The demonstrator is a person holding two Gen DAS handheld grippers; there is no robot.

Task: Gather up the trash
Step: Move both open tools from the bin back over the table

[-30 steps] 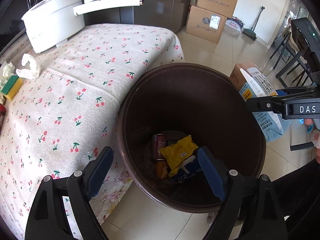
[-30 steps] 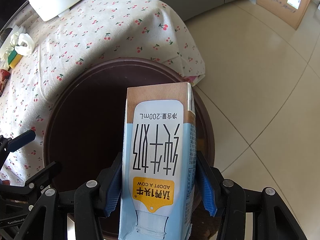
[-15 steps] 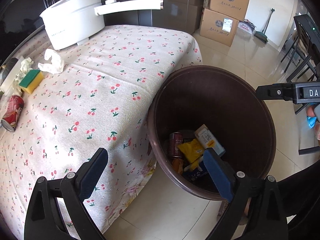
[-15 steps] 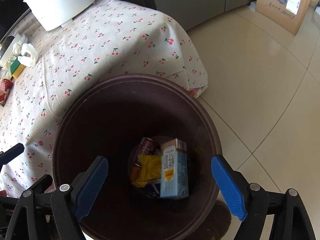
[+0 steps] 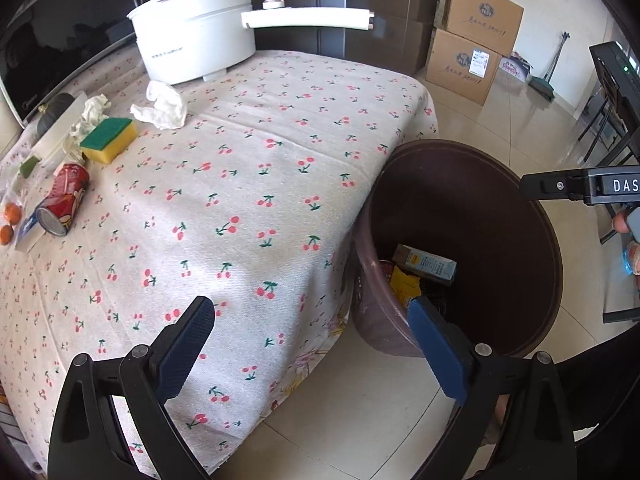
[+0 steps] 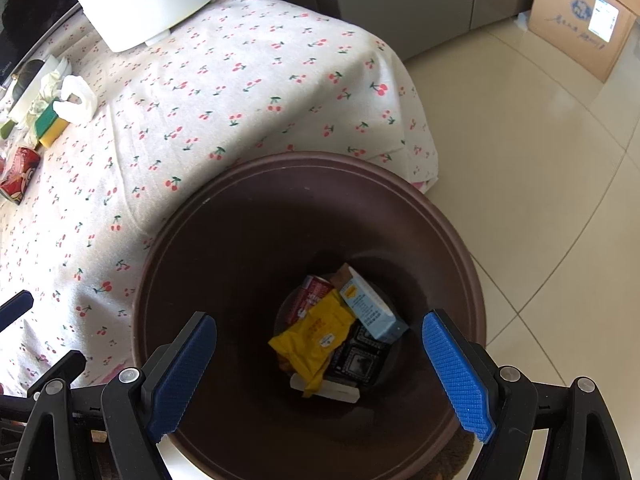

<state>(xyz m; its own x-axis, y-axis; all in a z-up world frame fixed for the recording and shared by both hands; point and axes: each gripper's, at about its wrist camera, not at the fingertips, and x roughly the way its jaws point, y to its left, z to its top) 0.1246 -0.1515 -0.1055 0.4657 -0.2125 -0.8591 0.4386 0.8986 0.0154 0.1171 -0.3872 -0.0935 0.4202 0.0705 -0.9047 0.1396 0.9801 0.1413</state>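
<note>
At lower centre of the right view, right gripper [image 6: 320,372] hangs wide open and empty over the bin [image 6: 240,208], milk carton [image 6: 370,312] lying inside; left gripper [image 5: 308,344], likewise open and empty, faces the table [image 5: 240,184] where a can [image 5: 64,200] waits.

Left gripper [image 5: 308,340] spread wide, blue-padded fingers [image 5: 184,346] apart and holding nothing, angled downward. Right gripper [image 6: 320,368] likewise wide open and empty, textured blue pads [image 6: 456,374] facing each other across a broad gap, pointed steeply down. Black frame of the right gripper [image 5: 580,188] reaching in at the right edge of the left wrist view, a fingertip of the right hand [image 5: 620,222] just below it. One left finger [image 6: 16,310] showing at the left edge of the right wrist view.
</note>
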